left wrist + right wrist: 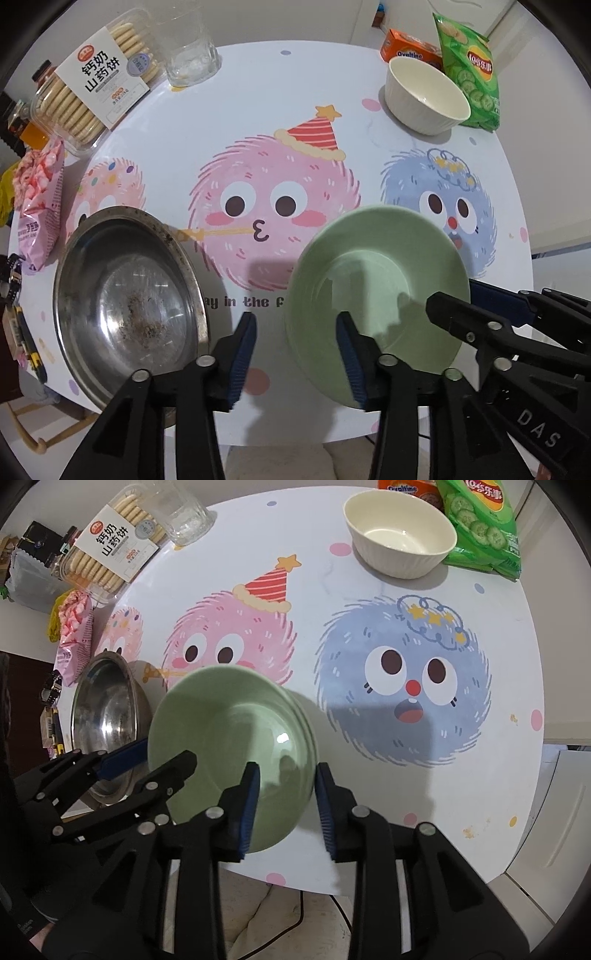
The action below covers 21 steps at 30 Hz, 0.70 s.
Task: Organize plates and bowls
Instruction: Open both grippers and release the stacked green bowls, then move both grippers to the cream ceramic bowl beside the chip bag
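A green bowl (373, 280) (229, 738) is tilted above the table's near edge. Both my grippers straddle its rim with their jaws apart. My left gripper (297, 354) has its right finger inside the bowl at the left rim. My right gripper (286, 805) has its left finger inside at the right rim. Whether the pads press on the rim is unclear. A worn steel bowl (129, 295) (107, 716) sits to the left of the green one. A cream ribbed bowl (424, 96) (400, 535) stands at the far right.
The round table (258, 122) has a cartoon print. A cracker box (96, 77), a glass (188, 51) and a pink snack bag (40, 199) sit at the far left. An Ovaltine box (410, 48) and a green chips bag (469, 74) stand behind the cream bowl.
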{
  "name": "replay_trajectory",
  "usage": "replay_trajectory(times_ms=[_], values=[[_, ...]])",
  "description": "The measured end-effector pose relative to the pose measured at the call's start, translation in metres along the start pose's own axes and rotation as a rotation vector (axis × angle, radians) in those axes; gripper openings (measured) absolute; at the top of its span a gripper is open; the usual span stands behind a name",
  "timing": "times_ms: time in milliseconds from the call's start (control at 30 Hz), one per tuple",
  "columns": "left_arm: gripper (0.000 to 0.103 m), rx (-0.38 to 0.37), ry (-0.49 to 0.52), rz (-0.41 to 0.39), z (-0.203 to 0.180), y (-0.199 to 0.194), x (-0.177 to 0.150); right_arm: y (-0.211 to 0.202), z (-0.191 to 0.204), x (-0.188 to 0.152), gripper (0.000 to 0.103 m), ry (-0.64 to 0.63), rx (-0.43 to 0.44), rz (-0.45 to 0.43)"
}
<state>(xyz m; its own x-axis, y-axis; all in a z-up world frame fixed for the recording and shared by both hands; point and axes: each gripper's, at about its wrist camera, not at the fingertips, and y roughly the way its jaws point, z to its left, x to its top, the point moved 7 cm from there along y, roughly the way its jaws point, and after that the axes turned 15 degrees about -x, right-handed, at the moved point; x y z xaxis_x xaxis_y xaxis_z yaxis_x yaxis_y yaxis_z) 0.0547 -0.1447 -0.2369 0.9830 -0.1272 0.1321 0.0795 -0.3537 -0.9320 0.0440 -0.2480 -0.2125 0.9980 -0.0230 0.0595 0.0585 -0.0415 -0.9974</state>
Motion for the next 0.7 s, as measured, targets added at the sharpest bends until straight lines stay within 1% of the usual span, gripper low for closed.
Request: replay_trajectory(times_ms=[33,100,167,200,267,300,333,367,400,467,533,567,633,700], values=[[0.054,0.000,-0.004,-0.003,0.001,-0.001,0.001,-0.002,-0.001,0.000,0.034,0.002,0.001,-0.005],[0.058,0.000,-0.010,-0.010,0.001,-0.004,0.001,-0.006,-0.004,0.001,0.038,0.008,0.000,-0.018],[0.065,0.001,-0.013,-0.018,0.002,-0.007,0.002,-0.010,-0.007,0.002,0.043,0.010,0.000,-0.033],[0.067,0.003,-0.015,-0.022,0.002,-0.008,0.003,-0.011,-0.008,0.003,0.045,0.012,-0.001,-0.038],[0.075,0.007,-0.017,-0.030,0.002,-0.010,0.004,-0.014,-0.013,0.004,0.052,0.020,0.000,-0.047],[0.076,0.008,-0.019,-0.034,0.002,-0.011,0.005,-0.015,-0.015,0.005,0.054,0.026,0.002,-0.049],[0.079,0.009,-0.020,-0.038,0.002,-0.012,0.005,-0.016,-0.018,0.005,0.060,0.033,0.003,-0.053],[0.081,0.011,-0.019,-0.042,0.002,-0.014,0.006,-0.017,-0.021,0.005,0.068,0.043,0.002,-0.057],[0.083,0.010,-0.018,-0.044,0.003,-0.014,0.006,-0.018,-0.026,0.006,0.072,0.053,0.004,-0.061],[0.089,-0.005,-0.013,-0.046,0.001,-0.015,0.007,-0.020,-0.033,0.007,0.094,0.079,0.024,-0.067],[0.092,-0.009,0.001,-0.050,-0.004,-0.017,0.009,-0.021,-0.037,0.007,0.102,0.093,0.048,-0.066],[0.097,-0.010,0.009,-0.054,-0.007,-0.017,0.010,-0.022,-0.039,0.007,0.102,0.100,0.051,-0.070],[0.103,-0.002,0.027,-0.065,-0.011,-0.019,0.014,-0.025,-0.044,0.009,0.102,0.112,0.054,-0.089],[0.103,-0.003,0.041,-0.079,-0.015,-0.022,0.019,-0.028,-0.048,0.010,0.102,0.126,0.063,-0.107]])
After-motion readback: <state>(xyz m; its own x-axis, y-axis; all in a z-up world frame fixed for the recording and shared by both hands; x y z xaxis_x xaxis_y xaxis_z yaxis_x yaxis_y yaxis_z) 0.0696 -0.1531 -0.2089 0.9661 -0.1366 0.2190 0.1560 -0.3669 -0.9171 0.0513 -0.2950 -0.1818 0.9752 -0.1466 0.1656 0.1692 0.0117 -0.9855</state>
